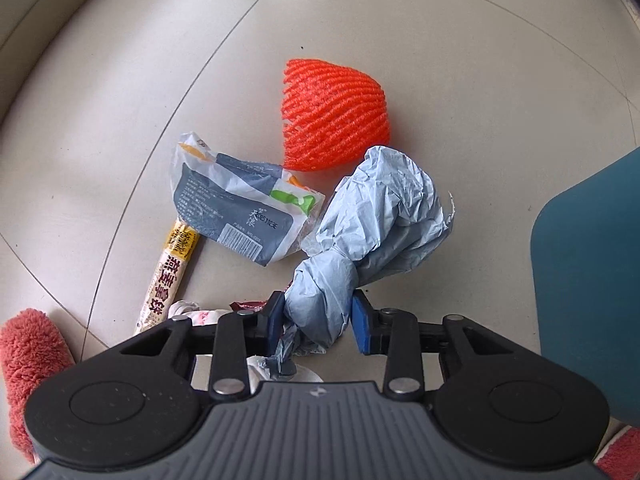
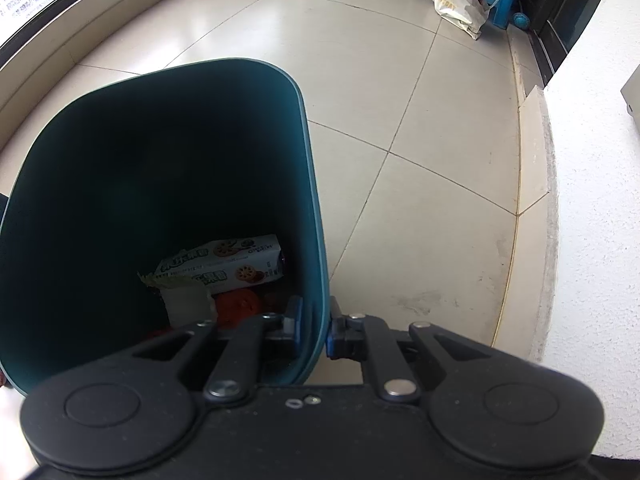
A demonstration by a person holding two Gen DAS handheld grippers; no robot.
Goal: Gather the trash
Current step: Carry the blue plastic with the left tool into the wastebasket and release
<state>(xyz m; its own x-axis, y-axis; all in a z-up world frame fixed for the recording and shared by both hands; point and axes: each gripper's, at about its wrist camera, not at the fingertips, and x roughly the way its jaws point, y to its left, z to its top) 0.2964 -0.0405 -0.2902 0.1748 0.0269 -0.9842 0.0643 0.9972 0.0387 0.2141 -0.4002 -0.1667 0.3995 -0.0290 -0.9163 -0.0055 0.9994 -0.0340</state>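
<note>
On the pale tiled floor [image 1: 120, 92], the left gripper [image 1: 318, 316] pointed down with its blue pads pressed on the twisted neck of a crumpled blue-grey paper wad [image 1: 380, 216], the jaws partly closed around it. Around the wad lay an orange foam fruit net [image 1: 334, 114] at 12 o'clock, a grey-and-white snack wrapper [image 1: 236, 208] at 10 o'clock, and a long yellow-and-cream wrapper [image 1: 168, 276] at 9 o'clock, partly under the snack wrapper. At 3 o'clock stood the teal trash bin [image 2: 160, 152], whose right wall the right gripper [image 2: 314, 332] pinched nearly shut, one finger inside. Inside lay a biscuit box [image 2: 232, 262] and orange scraps
</note>
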